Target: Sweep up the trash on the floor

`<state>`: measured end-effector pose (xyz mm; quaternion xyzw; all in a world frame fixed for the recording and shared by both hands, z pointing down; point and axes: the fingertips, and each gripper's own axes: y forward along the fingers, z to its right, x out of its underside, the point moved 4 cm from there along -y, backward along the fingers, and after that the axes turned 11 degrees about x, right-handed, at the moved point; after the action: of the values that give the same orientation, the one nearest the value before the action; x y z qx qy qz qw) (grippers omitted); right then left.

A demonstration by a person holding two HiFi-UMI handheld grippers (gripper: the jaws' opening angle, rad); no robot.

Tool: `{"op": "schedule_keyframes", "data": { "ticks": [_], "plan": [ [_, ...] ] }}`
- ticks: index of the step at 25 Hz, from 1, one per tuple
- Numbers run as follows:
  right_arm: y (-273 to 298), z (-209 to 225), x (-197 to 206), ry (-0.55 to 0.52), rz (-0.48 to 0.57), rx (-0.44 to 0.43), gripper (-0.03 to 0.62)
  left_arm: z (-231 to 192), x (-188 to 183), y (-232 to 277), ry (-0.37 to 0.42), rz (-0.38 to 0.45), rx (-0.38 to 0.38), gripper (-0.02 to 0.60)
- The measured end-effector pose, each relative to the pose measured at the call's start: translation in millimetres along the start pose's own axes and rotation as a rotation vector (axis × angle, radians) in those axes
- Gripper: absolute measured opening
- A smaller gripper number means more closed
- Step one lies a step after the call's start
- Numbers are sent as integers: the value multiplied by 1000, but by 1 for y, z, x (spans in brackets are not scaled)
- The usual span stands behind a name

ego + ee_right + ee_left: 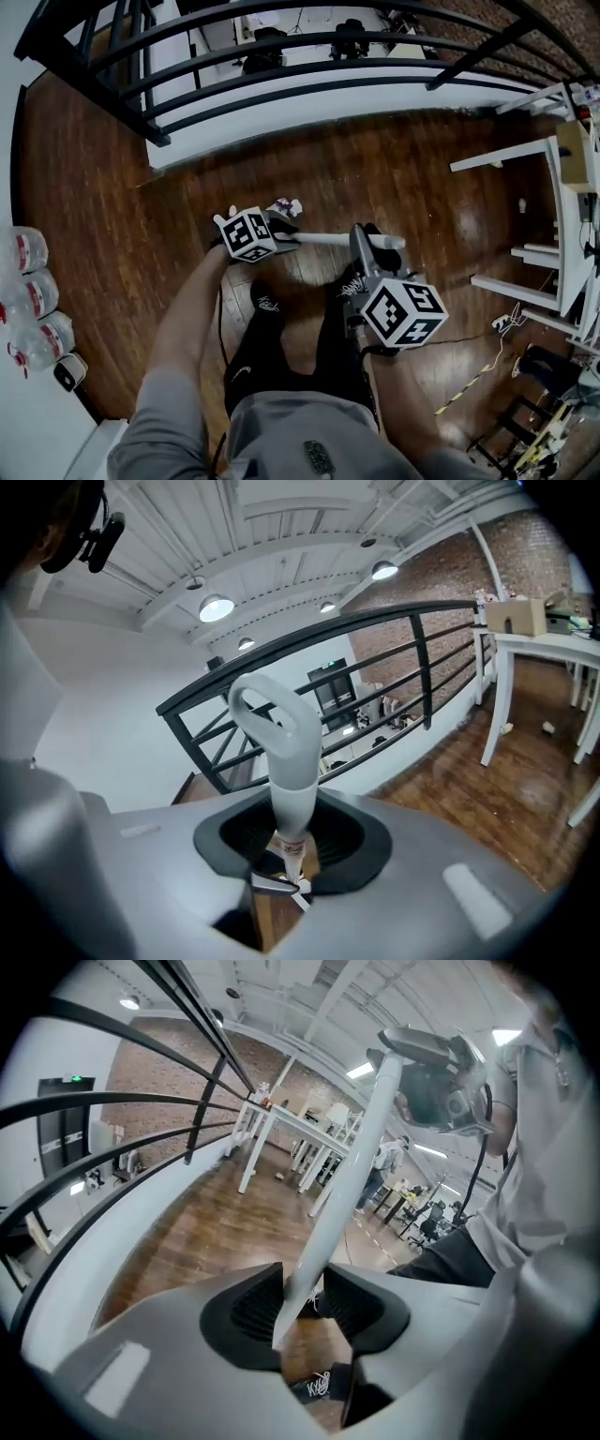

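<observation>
Between the spread-looking jaws of the left gripper (302, 1302) runs one white pole (342, 1171). Both ribbed pads press on it, so this gripper is pinching the pole, which slants up and to the right past the person's head rig. In the head view the same pole lies across the scene, reaching from the left gripper toward the right one.

The right gripper (291, 841) is clamped on one pale grey handle (281, 752). The handle stands upright out of the jaws and ends in a single loop at the top.

Just beyond the left gripper, on the far side, a few small pale and pinkish scraps (286, 205) lie on the wooden floor (375, 178). They are too small to count. This is the only trash that can be made out.

Near the person, two black shoes (265, 302) stand on the boards between the two grippers. The right one is partly hidden behind the handle.

At the far edge of the floor one black railing (281, 56) curves round, with several bars stacked one above another.

At the left edge three clear bottles (28, 298) with red labels lie in a row, touching or nearly so.

At the right a white-framed counter (562, 159) stands, and the right gripper view shows one cardboard box (513, 617) on top of it.
</observation>
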<state>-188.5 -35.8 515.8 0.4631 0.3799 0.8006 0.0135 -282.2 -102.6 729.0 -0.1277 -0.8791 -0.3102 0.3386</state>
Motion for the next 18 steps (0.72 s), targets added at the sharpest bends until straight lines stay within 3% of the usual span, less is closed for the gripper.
{"op": "schedule_keyframes", "data": {
  "ticks": [8,13,18],
  "plan": [
    [-29,65,-28,21,32,38,97,7,-60,56,46,-50,47,137],
    [-35,113,-58,9,30,-29,97,6,-105,85,20,-68,0,137],
    [-35,153,-118,10,48,-149,97,12,-164,91,-20,-73,-56,130]
  ]
}}
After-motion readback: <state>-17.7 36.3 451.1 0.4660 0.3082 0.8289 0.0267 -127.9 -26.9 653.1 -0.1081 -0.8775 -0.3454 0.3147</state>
